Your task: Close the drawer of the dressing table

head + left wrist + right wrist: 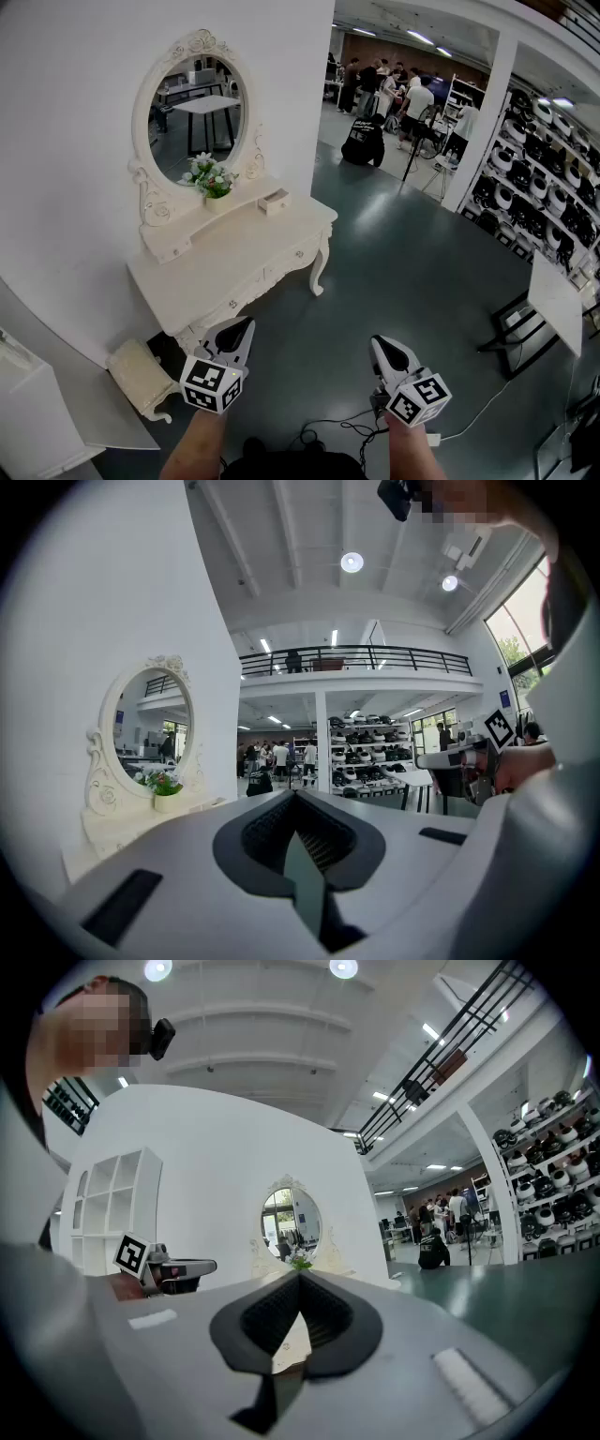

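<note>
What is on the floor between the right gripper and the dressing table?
Nothing. In the head view, only bare grey floor lies between the right gripper and the dressing table.

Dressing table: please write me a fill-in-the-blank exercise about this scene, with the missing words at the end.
The small drawer on the dressing table is not closed but ____.
The flowers stand in front of the oval ____.
The left gripper and the right gripper both hold their jaws ____, with nothing between them.
Missing words: open; mirror; shut.
</note>
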The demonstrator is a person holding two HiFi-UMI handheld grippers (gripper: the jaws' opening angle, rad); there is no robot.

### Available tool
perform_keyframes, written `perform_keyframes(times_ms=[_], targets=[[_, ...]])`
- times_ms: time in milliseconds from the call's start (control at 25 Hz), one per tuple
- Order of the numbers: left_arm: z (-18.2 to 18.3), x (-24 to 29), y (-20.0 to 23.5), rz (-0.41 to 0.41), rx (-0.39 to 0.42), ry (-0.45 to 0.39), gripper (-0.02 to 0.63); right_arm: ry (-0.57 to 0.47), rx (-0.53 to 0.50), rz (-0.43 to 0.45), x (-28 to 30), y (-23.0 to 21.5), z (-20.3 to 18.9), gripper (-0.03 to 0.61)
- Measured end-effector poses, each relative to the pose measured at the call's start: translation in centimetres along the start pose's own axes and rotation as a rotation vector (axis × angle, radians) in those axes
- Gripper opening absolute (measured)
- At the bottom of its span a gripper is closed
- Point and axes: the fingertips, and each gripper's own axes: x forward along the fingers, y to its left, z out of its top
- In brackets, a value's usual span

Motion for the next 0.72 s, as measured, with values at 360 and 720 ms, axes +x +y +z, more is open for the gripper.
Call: perform_keyframes(times_ms=[360,720], targets=[[0.2,1.2,-1.3,-0.024,-0.022,0.003,0.005,-0.011,-0.011,0.02,0.3,-0.5,0.6,0.006],[0.1,2.9,-5.1,-0.038,-0.011,0.025,0.005,-0.023,0.012,0.06,-1.2,-2.1,0.7,0.008]])
